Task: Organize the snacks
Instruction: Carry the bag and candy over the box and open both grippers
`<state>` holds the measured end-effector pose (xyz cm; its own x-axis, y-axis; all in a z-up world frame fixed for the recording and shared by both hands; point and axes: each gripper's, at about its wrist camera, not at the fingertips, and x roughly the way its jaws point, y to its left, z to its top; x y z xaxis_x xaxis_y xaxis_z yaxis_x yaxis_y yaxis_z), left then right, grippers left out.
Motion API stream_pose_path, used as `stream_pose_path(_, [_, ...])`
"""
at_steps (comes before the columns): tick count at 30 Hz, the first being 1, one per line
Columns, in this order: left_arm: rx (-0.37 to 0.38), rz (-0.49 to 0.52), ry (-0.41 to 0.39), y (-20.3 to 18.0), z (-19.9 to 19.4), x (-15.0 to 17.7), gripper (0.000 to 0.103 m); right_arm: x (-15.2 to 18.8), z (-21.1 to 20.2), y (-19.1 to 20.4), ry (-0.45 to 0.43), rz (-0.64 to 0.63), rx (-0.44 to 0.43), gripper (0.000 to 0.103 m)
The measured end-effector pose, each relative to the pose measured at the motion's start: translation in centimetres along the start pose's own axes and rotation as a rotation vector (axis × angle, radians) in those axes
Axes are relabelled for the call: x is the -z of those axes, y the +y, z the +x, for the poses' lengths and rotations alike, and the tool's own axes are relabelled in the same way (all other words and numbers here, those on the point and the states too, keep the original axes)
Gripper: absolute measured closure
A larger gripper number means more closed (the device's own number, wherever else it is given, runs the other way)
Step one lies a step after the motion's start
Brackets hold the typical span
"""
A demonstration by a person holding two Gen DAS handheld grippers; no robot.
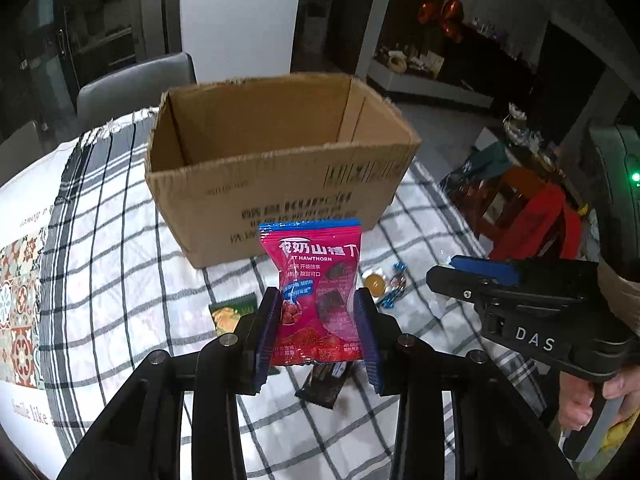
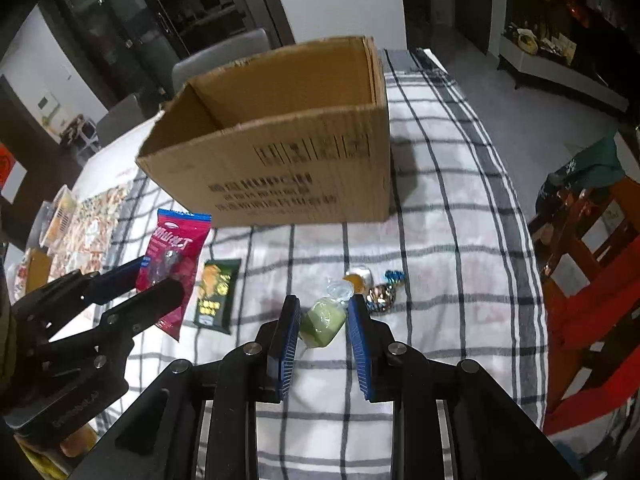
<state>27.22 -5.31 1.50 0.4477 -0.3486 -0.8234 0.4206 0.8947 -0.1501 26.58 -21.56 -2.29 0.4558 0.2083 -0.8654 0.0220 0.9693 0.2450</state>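
Currently the red hawthorn packet is clamped upright in the left gripper, held above the desk in front of the open cardboard box. A green wrapped sweet is framed btwn the right gripper pads, jaws apart, w/ sweet resting on the desk; contact can't be told.

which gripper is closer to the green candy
Right. The right gripper has its jaws on either side of the green candy, not yet closed on it. The left gripper is off to the left, holding the pink packet above the table.
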Motion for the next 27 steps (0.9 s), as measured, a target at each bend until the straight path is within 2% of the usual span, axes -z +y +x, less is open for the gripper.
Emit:
stream_pose_path(16, [0.005, 0.002, -0.123, 0.1, -4.3, -3.6, 0.066, -3.6, -4.4, 1.0, -0.142, -0.009, -0.036, 0.076])
stream_pose_path(27, [-0.019, -0.012, -0.156, 1.1, -4.6, -7.1, 0.066, -7.8, -5.4, 1.9, -0.21, -0.04, -0.043, 0.076])
